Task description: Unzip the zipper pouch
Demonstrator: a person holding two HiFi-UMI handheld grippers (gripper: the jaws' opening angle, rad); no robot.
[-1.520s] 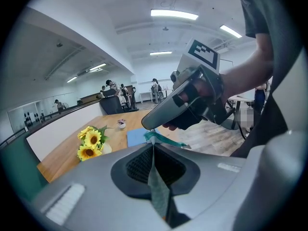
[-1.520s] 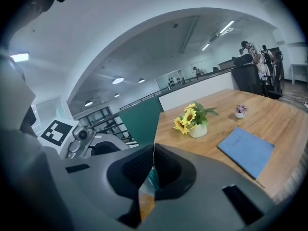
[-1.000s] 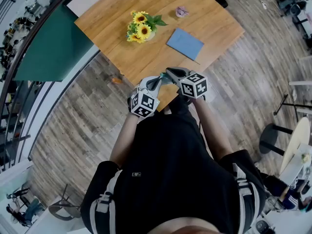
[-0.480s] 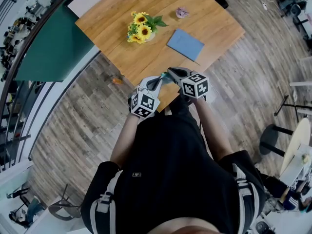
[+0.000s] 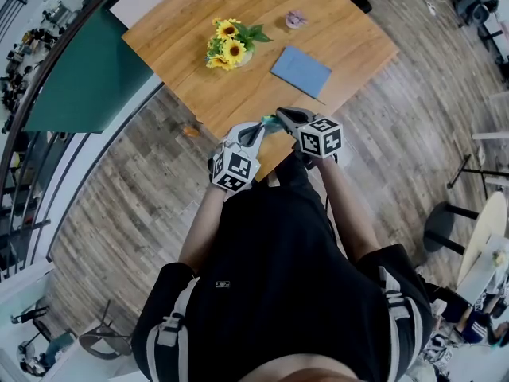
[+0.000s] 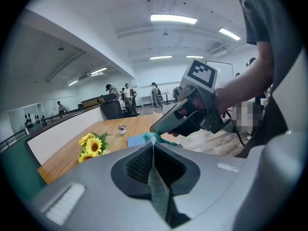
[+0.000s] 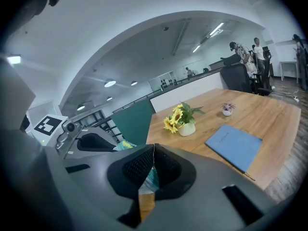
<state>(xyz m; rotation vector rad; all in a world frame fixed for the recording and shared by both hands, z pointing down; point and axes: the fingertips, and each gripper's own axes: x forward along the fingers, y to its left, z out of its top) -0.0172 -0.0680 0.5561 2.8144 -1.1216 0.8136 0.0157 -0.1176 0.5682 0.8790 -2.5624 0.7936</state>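
Jaws of the left hand-held gripper (image 6: pixel 153 144) stood pressed together on a strip of the teal pouch (image 5: pixel 269 122), which hung in the air by the near corner of the surface (image 5: pixel 350 46). To its right, the right hand-held gripper (image 7: pixel 154 150) was likewise clamped shut on teal material, probably at the zipper pull. Over the last second it had edged slightly rightward, away from the left one. The zipper was likely only starting to open.

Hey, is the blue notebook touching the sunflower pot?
No, in the head view the blue notebook lies apart from the sunflower pot, with bare wooden table showing between them.
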